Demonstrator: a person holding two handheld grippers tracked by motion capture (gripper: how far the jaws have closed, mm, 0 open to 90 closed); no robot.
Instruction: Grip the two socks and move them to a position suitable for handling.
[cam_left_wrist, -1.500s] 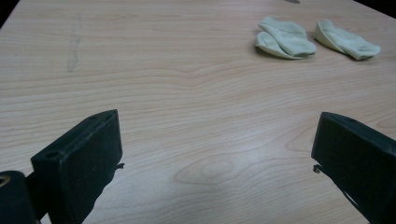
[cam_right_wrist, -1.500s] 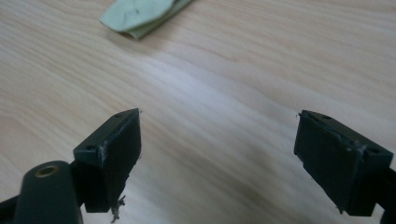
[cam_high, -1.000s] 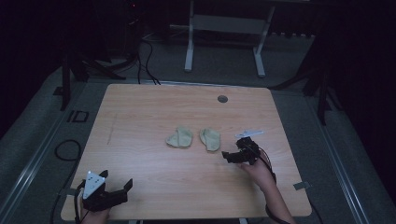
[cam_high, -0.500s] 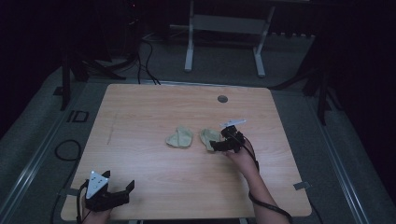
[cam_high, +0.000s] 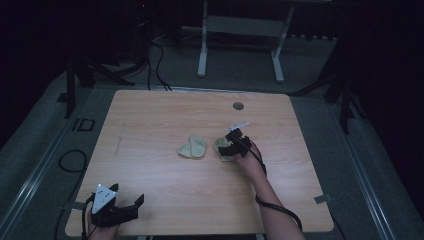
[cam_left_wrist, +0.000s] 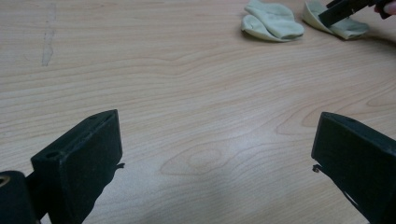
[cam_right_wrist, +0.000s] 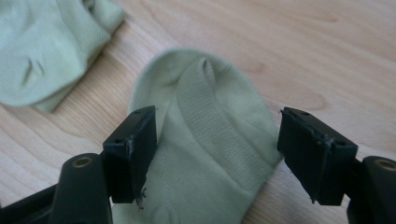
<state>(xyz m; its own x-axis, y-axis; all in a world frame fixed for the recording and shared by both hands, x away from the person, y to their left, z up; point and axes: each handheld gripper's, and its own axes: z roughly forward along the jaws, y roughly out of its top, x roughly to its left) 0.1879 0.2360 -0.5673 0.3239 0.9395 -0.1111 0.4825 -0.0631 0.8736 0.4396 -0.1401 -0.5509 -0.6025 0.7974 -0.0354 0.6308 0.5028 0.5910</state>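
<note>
two socks on bench, pale green. right tool (cam_right_wrist: 215, 154) sits low over nearer sock (cam_right_wrist: 205, 140), jaws straddling it and just been closing in, but pads not pressing yet, so nothing held. sock lies straight ahead of that tool, long axis running away from it, rounded end far side. other sock (cam_high: 192, 147) just beside, off to its left, not touching. left tool (cam_high: 117, 212) parked at near left corner of bench (cam_high: 160, 115), wide open, empty, well apart from both. right hand clearly closer for grab.
</note>
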